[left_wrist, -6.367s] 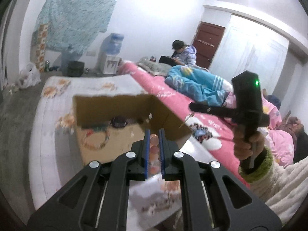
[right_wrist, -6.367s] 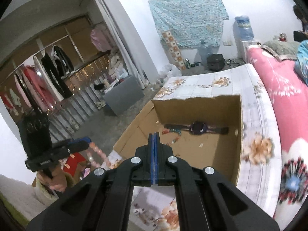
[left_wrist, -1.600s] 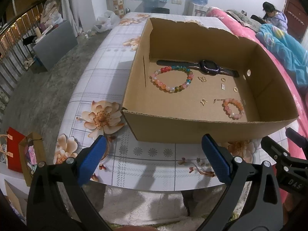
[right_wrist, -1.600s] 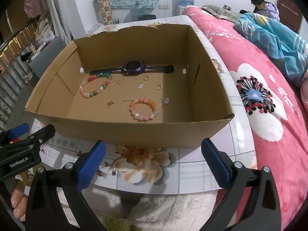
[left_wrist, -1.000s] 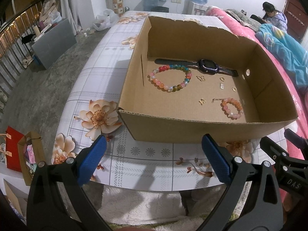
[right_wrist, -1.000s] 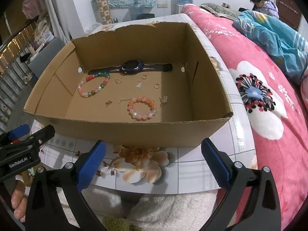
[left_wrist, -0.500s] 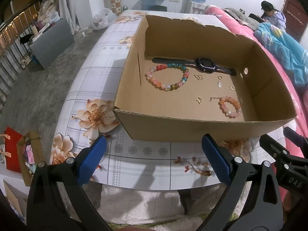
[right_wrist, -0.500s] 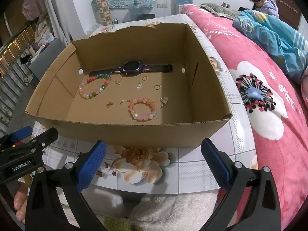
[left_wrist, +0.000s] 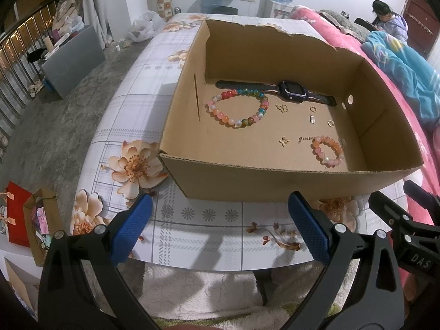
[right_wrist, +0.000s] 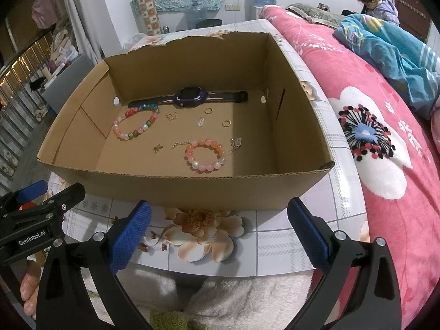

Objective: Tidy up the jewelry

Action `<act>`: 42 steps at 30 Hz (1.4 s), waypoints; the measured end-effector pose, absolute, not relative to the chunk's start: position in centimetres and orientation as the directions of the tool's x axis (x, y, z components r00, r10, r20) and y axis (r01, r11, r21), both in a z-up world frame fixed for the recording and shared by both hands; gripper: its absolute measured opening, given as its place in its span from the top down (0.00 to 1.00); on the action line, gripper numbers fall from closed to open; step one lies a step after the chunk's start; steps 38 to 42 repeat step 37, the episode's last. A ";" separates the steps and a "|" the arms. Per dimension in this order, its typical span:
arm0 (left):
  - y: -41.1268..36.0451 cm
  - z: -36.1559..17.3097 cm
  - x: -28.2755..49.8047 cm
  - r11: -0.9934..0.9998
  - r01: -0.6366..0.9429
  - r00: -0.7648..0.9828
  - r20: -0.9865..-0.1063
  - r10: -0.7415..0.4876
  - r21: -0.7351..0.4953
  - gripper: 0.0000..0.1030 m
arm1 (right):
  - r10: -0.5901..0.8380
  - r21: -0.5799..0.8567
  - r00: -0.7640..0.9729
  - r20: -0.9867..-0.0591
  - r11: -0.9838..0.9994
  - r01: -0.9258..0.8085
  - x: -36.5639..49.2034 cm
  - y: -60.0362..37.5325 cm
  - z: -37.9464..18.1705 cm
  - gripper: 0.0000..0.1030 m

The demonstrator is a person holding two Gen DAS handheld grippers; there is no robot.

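Left gripper [left_wrist: 218, 229]: jaws spread wide and empty, held low in front of the box's near wall, over the bench edge.
Right gripper [right_wrist: 218, 227]: jaws spread wide too, nothing between them, also short of the near wall; the left tool shows at this view's lower left.
Cardboard box [right_wrist: 192, 189]: open-topped, standing on the bench, far rim torn and ragged, small round holes low in both side walls.
Bench [left_wrist: 129, 115]: covered in a grey-checked cloth printed with peach flowers.
Watch [right_wrist: 189, 96]: dark strap and purple face, lying flat against the foot of the far wall, its long axis running left to right along that wall, face up.
Multicolour bead bracelet [left_wrist: 238, 107]: an oval loop flat on the box floor, just in front of the watch strap's left half, its longer axis roughly parallel to the strap.
Pink bead bracelet [right_wrist: 205, 154]: a smaller round loop flat on the floor, nearer the front wall and right of centre, well apart from the other loop.
Small gold pieces: two rings [right_wrist: 226, 122] between watch and pink loop, a butterfly charm [left_wrist: 283, 141], a short chain [right_wrist: 180, 144] touching or just beside the pink loop; finer detail too small to tell.
Bed [right_wrist: 385, 143]: pink floral cover, directly right of the bench.
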State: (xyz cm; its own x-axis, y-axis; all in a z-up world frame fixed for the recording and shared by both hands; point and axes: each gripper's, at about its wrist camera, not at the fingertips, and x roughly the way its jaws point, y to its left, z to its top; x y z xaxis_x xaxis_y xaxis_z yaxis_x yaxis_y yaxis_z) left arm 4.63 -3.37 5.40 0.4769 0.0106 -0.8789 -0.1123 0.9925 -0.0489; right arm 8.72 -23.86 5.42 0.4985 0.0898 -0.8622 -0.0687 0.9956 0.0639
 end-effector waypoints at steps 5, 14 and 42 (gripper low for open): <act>-3.4 5.4 4.6 0.992 -0.112 0.475 -0.880 0.010 -0.049 0.08 | 0.090 0.064 0.498 -0.862 0.996 -0.069 8.7 -23.9 5.4 0.06; -3.5 5.3 4.6 0.992 -0.112 0.474 -0.881 0.009 -0.050 0.08 | 0.091 0.064 0.495 -0.864 0.995 -0.070 8.7 -23.7 5.0 0.06; -3.6 5.3 4.5 0.993 -0.105 0.470 -0.882 0.009 -0.046 0.08 | 0.092 0.065 0.494 -0.864 0.995 -0.070 8.7 -23.8 5.0 0.06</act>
